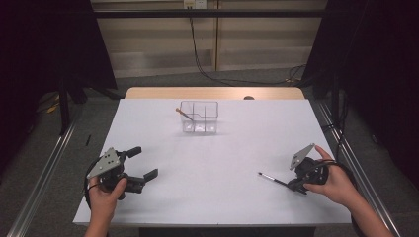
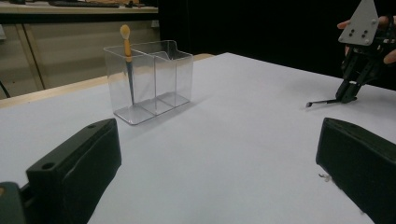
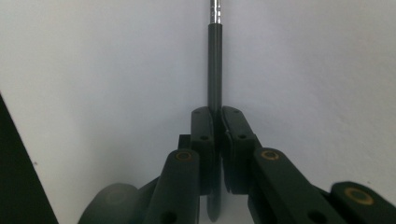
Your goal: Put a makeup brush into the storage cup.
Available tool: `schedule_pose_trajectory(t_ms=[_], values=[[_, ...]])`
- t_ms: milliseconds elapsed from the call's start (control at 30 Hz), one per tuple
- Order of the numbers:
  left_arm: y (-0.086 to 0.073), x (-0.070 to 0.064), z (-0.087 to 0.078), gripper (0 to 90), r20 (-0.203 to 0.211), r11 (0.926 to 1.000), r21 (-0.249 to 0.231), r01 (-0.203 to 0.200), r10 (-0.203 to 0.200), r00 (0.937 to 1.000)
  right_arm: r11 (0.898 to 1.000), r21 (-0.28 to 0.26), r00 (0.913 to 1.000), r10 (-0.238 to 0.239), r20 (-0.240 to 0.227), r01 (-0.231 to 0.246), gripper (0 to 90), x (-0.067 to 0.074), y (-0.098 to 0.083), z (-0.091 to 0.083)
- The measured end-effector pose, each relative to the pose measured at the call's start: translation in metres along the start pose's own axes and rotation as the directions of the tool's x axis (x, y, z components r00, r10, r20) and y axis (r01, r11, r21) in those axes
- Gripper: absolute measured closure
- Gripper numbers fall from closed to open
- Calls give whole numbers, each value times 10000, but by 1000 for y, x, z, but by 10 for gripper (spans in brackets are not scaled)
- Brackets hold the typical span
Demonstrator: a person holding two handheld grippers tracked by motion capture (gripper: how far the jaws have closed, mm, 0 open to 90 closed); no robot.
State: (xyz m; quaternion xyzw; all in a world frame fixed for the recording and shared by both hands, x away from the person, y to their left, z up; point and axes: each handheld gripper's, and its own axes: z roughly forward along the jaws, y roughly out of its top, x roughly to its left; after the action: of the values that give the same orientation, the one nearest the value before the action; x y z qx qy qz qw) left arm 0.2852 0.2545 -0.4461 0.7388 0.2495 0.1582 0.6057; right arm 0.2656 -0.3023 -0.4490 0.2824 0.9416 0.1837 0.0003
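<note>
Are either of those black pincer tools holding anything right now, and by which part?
The right tool is shut on a thin black brush, gripping the rear end of its handle. The left tool is open and holds nothing.

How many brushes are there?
2. One tan-tipped brush stands in the clear organizer; one black brush is clamped in the right gripper near the table.

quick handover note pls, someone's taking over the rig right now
Right gripper: shut on the black brush, which lies low over the white table at the right.
Left gripper: open, holding nothing, at the table's left.
Clear divided holder: far centre, with a yellow-tipped stick standing in one compartment.
Done: brush gripped.
Left, probably: carry the brush to the holder and drop it in.
</note>
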Motion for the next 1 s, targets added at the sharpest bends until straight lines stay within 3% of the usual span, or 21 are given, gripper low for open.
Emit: schedule_pose_trajectory(t_ms=[200, 333, 533, 733, 1000], values=[[0, 0, -1, 0, -37, 10000, -7, -6, 6, 10000, 9929, -1105, 9989, 420, -189, -438, 848, 0, 0, 0], [0, 0, -1, 0, -22, 10000, -16, 14, -14, 10000, 9752, -2133, 9981, 554, -260, -597, 848, 0, 2, 0], [0, 0, -1, 0, -33, 10000, -31, 61, -61, 10000, 9328, -3492, 9960, 821, -353, -893, 848, 1, 8, -1], [-1, 0, 0, 0, -30, 10000, -45, 85, -85, 10000, 8750, -4707, 9935, 917, -677, -1129, 848, 2, 12, 1], [-1, 0, 0, 0, -26, 10000, -42, 63, -63, 10000, 8079, -5724, 9901, 1084, -893, -1401, 849, 4, 18, 0]])
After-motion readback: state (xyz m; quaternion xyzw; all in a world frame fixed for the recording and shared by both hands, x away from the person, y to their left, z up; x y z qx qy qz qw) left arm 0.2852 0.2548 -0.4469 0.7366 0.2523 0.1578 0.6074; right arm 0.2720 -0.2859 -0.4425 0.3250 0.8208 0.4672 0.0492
